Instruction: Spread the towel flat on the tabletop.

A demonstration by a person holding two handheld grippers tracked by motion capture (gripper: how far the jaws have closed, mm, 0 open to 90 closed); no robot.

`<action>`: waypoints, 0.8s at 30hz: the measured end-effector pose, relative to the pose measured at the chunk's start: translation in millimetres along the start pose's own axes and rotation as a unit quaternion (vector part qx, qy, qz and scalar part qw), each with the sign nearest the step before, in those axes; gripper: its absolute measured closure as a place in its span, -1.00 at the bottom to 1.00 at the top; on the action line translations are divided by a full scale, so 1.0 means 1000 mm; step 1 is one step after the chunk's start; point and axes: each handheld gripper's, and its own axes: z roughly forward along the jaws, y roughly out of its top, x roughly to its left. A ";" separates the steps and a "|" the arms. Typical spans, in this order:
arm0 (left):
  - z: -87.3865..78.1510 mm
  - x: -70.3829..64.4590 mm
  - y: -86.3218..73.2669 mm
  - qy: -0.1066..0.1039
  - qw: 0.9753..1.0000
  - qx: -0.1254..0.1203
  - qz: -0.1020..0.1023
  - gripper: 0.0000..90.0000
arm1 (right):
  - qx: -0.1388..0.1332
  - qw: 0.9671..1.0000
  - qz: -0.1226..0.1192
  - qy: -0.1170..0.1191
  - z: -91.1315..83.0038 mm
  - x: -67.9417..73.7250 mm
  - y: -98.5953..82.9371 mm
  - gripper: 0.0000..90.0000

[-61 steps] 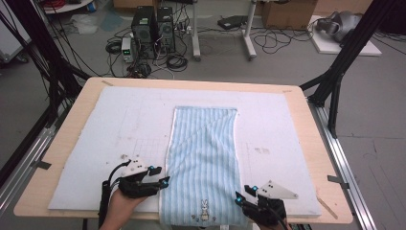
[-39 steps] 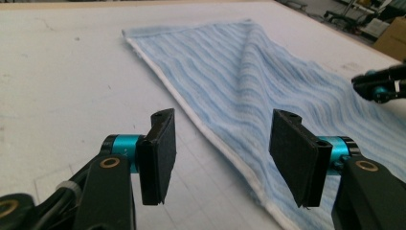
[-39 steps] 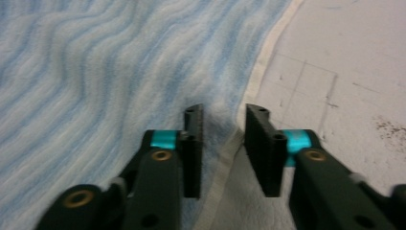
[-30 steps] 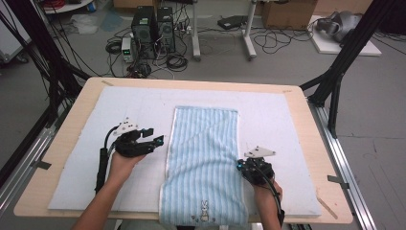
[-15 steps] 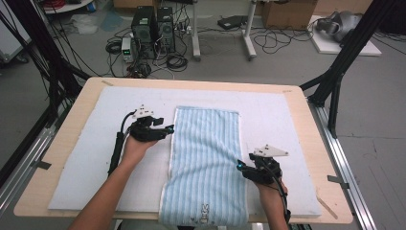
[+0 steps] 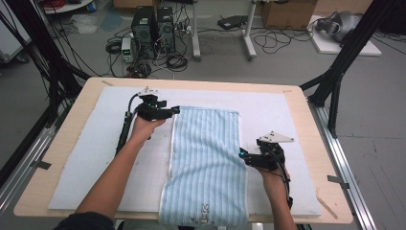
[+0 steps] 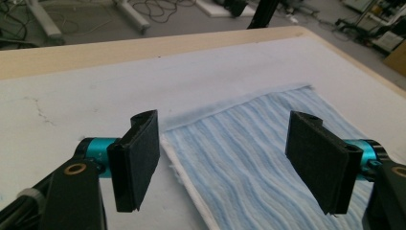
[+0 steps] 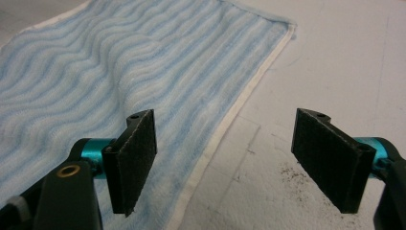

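Observation:
A blue-and-white striped towel [image 6: 206, 163] lies flat and lengthwise on the white mat, its near end reaching the table's front edge. My left gripper [image 6: 174, 111] is at the towel's far left corner, pointing right, and it is open. In the left gripper view the towel [image 7: 258, 148] corner lies between and below the spread jaws of the left gripper [image 7: 230, 163]. My right gripper [image 6: 242, 154] is open at the towel's right edge, about halfway along. In the right gripper view the white hem of the towel [image 8: 119, 72] runs between the jaws of the right gripper [image 8: 234, 163]. Neither holds anything.
A white mat [image 6: 86, 143] covers the wooden table [image 6: 306, 120]. A small rabbit motif [image 6: 205, 211] marks the towel's near end. Black frame struts [image 6: 335, 86] stand at the table's far corners, with computers [image 6: 153, 24] and cables on the floor behind.
Both grippers have left the towel's near end. The left one travelled up the towel's left side to its far left corner. The right one came forward to the middle of the right edge.

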 end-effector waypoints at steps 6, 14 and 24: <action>0.026 0.006 -0.001 0.041 0.999 0.031 0.009 -0.24 | -0.002 1.000 0.001 0.004 0.000 -0.001 0.003 -0.52; 0.055 0.004 -0.022 0.081 0.992 0.084 0.047 0.03 | -0.001 1.000 0.001 0.004 0.006 -0.005 0.008 -0.52; 0.055 0.003 -0.022 0.138 0.980 0.094 0.104 0.94 | 0.006 1.000 -0.002 0.011 0.015 -0.004 0.012 -0.52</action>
